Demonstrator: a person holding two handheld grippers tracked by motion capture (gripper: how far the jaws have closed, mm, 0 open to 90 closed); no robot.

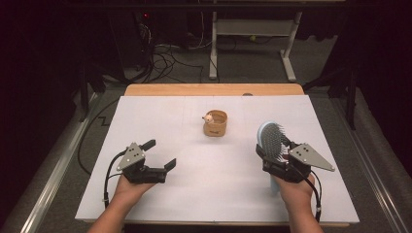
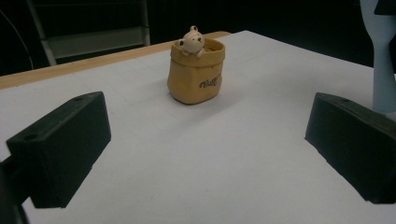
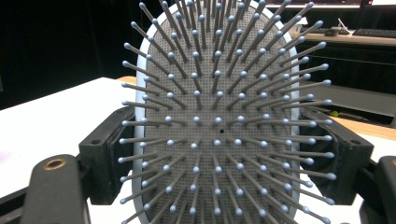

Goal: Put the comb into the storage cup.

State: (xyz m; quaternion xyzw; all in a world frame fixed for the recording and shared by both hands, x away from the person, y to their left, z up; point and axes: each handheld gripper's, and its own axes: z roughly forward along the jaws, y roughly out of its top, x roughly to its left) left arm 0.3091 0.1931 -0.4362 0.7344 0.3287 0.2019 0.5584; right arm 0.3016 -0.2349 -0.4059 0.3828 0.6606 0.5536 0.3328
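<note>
Nearest the person, at the front of the white table (image 1: 218, 194), both hands held their tools just above the surface. The right gripper (image 1: 277, 158) was clamped on a pale blue hairbrush (image 1: 272, 138), its two black jaws pressed against the left and right edges of the oval head; in the right gripper view the brush (image 3: 219, 130) stood upright between those jaws, its grey pad of ball-tipped bristles facing the camera. In the high view the brush head rose above the jaws while its handle ran down toward the table beneath the right hand (image 1: 296, 191). On the other side, well apart from it, the left gripper (image 1: 159, 154) was empty, its jaws spread wide with only bare tabletop between them, as the left gripper view confirmed; the brush handle (image 2: 384, 60) showed at that view's right edge. Farther back, near the middle of the table and apart from both tools, a small tan sack-shaped pot (image 1: 215, 123) stood upright, with a little bear figure (image 2: 192, 39) peeking over its rim. Beyond it ran the table's wooden edge (image 1: 214, 90).
</note>
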